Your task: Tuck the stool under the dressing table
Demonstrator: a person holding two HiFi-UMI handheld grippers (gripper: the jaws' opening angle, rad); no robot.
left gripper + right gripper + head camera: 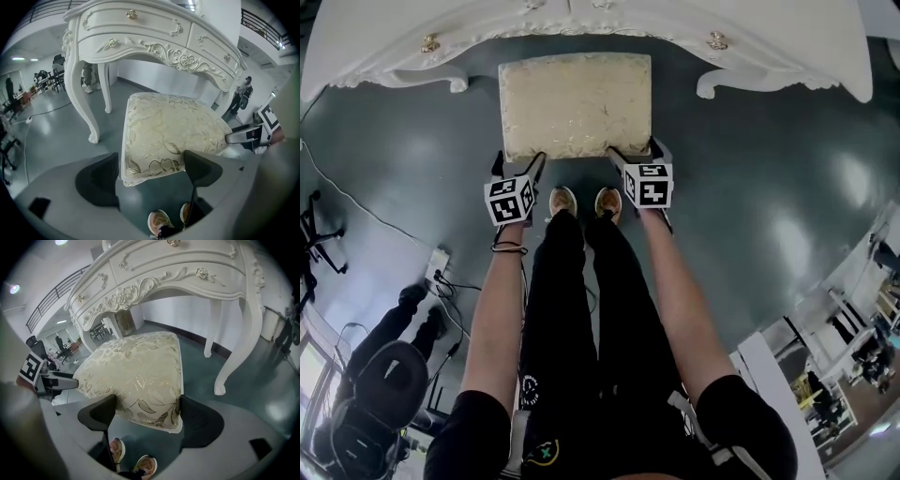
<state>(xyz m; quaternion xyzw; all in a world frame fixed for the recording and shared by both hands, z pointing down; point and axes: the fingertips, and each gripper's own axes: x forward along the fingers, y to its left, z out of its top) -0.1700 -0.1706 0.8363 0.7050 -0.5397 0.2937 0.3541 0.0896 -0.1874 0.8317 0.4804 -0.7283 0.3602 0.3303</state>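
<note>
The stool (577,103) has a cream cushion with a gold leaf pattern and stands on the grey floor, its far edge just under the white dressing table (375,47). My left gripper (517,159) clasps the cushion's near left corner, my right gripper (636,148) the near right corner. In the left gripper view the jaws of the left gripper (150,171) press both sides of the stool (168,126) corner below the carved table (140,33). In the right gripper view the right gripper (147,413) is likewise shut on the stool (136,371) before the table (178,268).
Curved white table legs (89,117) (229,366) stand on either side of the gap. My shoes (581,202) are just behind the stool. A power strip with cables (438,265) lies at the left, and another person (384,366) sits at the lower left.
</note>
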